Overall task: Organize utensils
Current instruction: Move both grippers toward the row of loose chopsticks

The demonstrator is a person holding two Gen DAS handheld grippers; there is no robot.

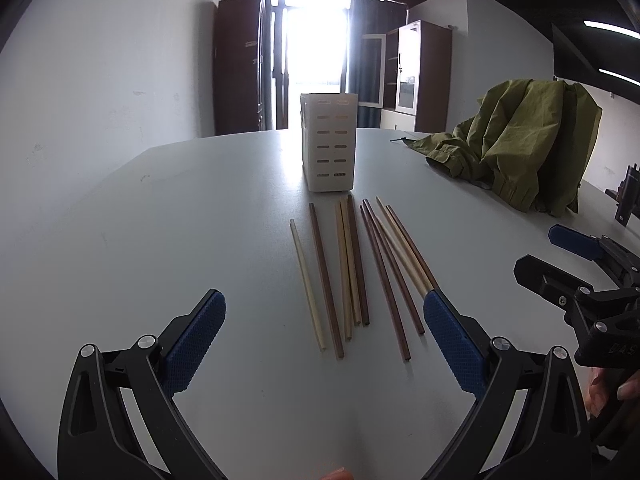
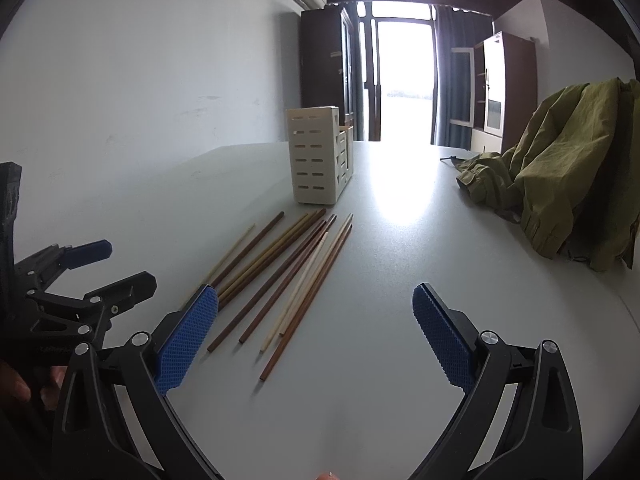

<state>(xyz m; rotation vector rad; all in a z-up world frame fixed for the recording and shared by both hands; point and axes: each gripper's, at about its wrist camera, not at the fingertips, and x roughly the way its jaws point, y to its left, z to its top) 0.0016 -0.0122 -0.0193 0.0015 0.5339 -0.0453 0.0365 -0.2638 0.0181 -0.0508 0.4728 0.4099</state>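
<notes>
Several chopsticks, some dark brown and some pale, lie side by side on the white table, pointing toward a cream slotted utensil holder standing upright just beyond them. My left gripper is open above their near ends, holding nothing. In the right wrist view the same chopsticks fan out left of centre, with the holder behind them. My right gripper is open and empty over the sticks' near ends. Each gripper shows at the edge of the other's view: the right gripper, the left gripper.
An olive green jacket is heaped on the table's right side, also the jacket in the right wrist view. A white wall runs along the left. Cabinets and a bright doorway stand past the table's far edge. A hand holds the right gripper's handle.
</notes>
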